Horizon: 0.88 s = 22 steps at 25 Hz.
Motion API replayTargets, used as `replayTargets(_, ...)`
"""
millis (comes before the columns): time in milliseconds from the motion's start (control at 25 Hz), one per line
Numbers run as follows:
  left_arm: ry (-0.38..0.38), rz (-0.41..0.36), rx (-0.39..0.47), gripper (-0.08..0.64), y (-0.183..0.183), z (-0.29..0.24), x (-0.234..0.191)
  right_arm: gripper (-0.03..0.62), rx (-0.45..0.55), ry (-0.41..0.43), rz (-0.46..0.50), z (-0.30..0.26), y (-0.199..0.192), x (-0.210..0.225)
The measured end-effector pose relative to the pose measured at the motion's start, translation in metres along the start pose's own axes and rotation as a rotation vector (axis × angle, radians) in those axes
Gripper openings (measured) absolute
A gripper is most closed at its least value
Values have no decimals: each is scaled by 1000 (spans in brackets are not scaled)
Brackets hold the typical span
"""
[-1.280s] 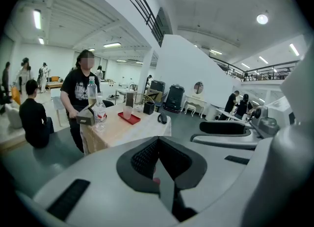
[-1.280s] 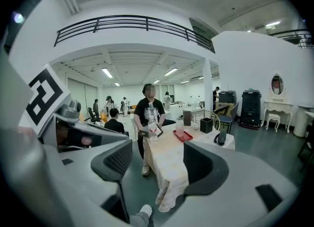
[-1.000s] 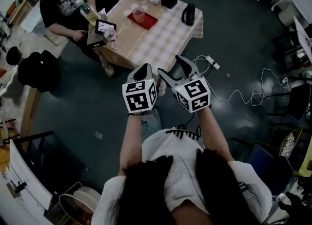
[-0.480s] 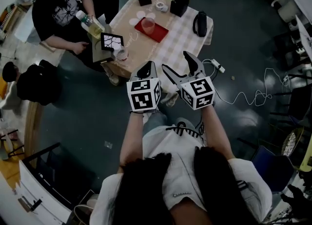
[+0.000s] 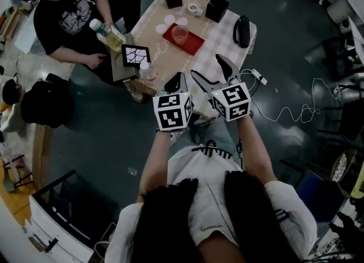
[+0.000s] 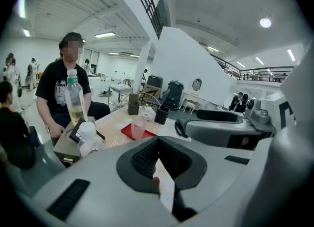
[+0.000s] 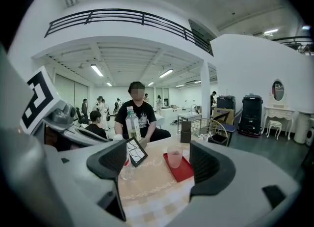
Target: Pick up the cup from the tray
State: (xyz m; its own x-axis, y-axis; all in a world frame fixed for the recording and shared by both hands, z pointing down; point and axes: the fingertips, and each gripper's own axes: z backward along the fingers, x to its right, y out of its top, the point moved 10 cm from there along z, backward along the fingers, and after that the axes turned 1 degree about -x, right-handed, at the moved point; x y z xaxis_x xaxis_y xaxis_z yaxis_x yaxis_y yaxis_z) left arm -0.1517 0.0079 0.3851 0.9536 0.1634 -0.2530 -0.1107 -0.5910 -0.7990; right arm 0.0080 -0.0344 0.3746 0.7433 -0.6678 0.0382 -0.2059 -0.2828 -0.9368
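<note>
- On the desk (image 5: 219,41), toward its far half, the cup (image 5: 180,33) stood upright on the red tray (image 5: 194,44). The cup read pale pink and translucent.
- Your right gripper (image 5: 206,66) hung in the air just short of the desk's near edge. Its jaws were spread wide with nothing between the pads.
- Right gripper view: the cup (image 7: 174,155) and the tray (image 7: 185,171) showed through the gap between the jaws, well beyond the tips.
- Your left gripper (image 5: 177,78) sat just beside the right one. Its jaws were drawn together, with only a thin sliver of gap in the left gripper view and nothing held.
- Left gripper view: the cup (image 6: 138,127) appeared far off, above the closed jaws.
- Neither gripper touched the cup, the tray or the desk.
- Left of the tray, a framed picture (image 5: 135,56) leaned on a brown box (image 5: 120,71). A small white-capped bottle (image 5: 148,72) stood near the desk's near corner.
- A tall bottle (image 5: 109,33) of yellowish liquid showed just in front of a seated person (image 5: 65,17) at the desk's left side.
- A dark bag (image 5: 243,31) lay at the desk's right edge.
</note>
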Motion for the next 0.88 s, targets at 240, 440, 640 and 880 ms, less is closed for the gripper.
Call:
replayTargets(240,55,12,9,6,6,-32,-12,385,-3,-3,15,-39,3,14)
replayTargets(440,141,49,9,6,10,-64,-24,386,-35,19,-29,-78,-4,34)
replayTargets(640,190,82,-6,6,19,-97,-42,387,-76,51,-3,-119,-7,50)
replayTargets(880,232,178,45,6,28,-128,-61,419,-152,89,38,-167,-21,70)
